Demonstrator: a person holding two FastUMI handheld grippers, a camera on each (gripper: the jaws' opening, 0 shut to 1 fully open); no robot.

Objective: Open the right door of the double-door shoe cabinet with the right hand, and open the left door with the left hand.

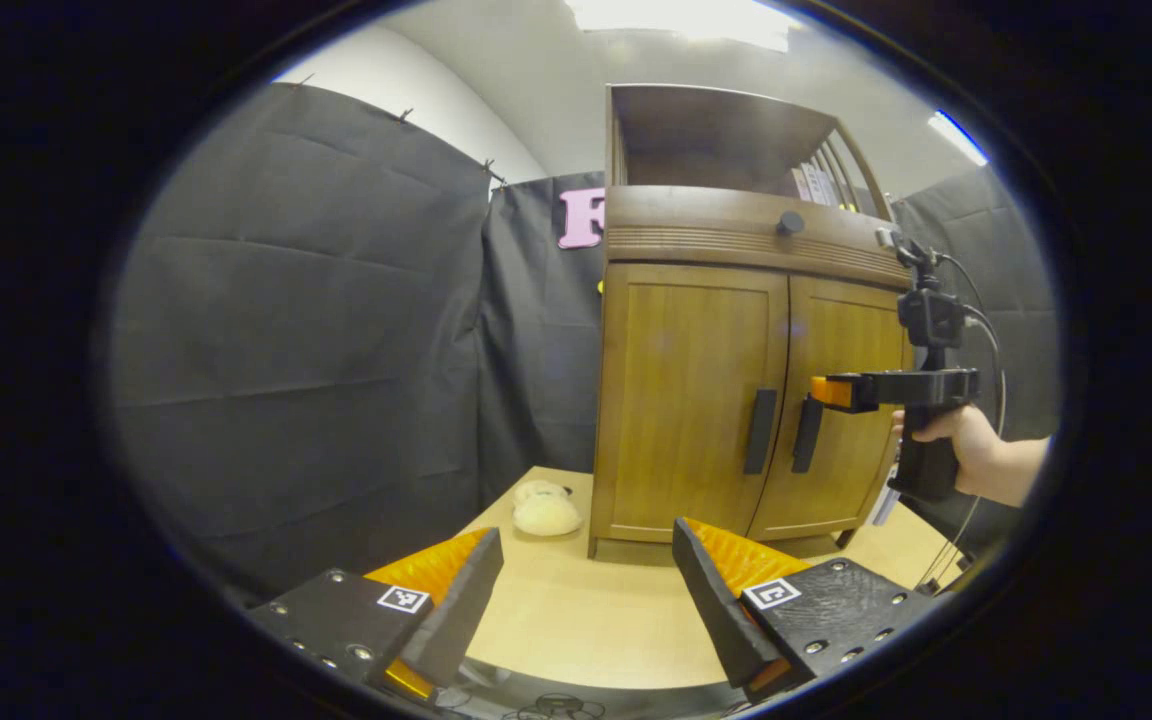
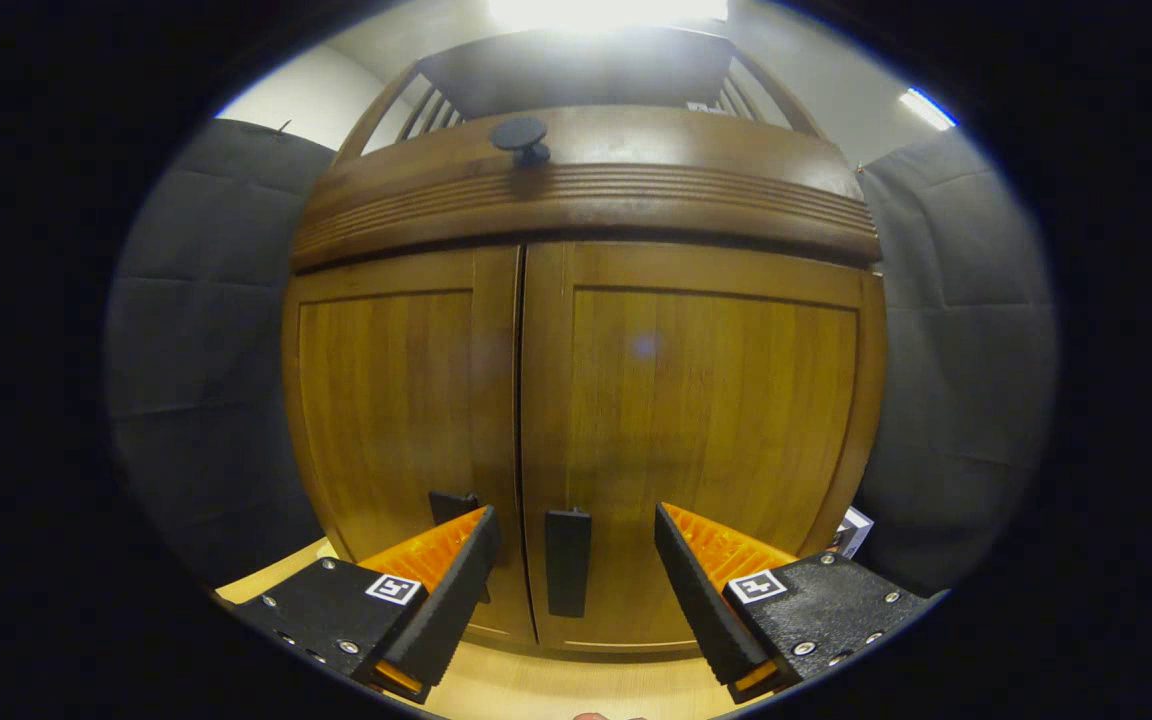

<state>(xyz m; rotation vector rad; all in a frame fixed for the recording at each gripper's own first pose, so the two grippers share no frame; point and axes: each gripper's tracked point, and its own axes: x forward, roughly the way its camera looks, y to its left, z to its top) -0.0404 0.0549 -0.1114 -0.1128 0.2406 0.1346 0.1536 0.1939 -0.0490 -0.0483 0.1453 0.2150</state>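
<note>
The shoe cabinet (image 2: 696,400) is wood with a smooth, slightly glossy varnish and visible grain; its door handles (image 2: 568,562) look matt. The bench (image 1: 576,620) is pale, smooth wood. The booth wall (image 1: 286,330) is matt, creased cloth.

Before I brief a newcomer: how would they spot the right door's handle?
Find the wooden shoe cabinet on the table. Both doors are shut, with two dark vertical handles flanking the centre seam. The right door's handle sits between the right gripper fingers.
</note>
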